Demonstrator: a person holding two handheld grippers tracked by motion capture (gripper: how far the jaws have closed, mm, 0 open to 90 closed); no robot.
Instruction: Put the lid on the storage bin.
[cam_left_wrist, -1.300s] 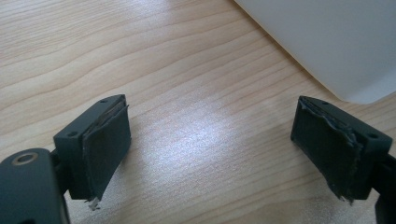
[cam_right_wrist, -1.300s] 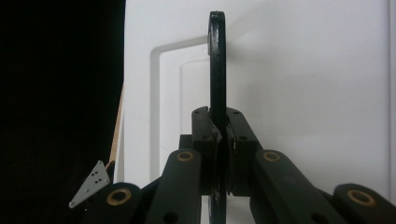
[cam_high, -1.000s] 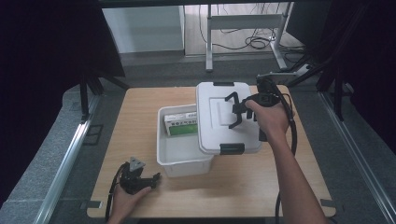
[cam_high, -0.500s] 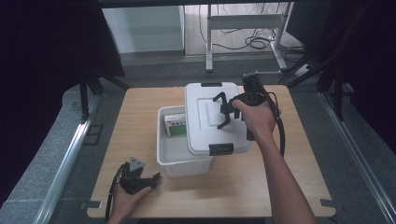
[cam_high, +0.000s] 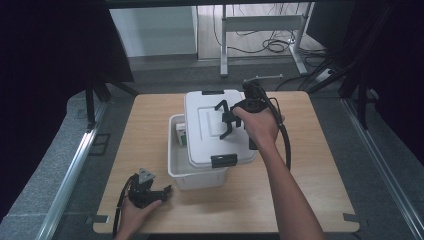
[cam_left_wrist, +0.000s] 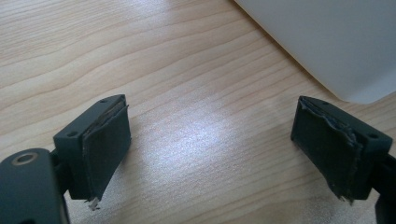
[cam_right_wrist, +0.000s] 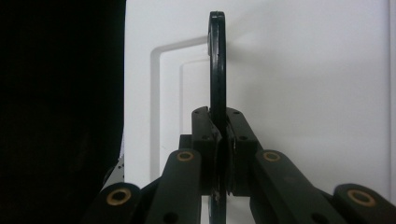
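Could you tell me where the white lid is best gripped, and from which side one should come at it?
By its black handle, from above. The handle stands up on edge as a thin arch at the middle of the lid, so jaws can close flat on both faces, as the right gripper does. The lid's top is broad and smooth, with nothing else narrow enough except the black latches at its ends.

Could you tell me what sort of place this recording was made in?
Probably a lab recording station: a wooden table ringed by black curtains, with loose cables on the floor beyond.

Dim surroundings, table evenly lit; soft glare patch on wood close up; black handle slightly blurred.
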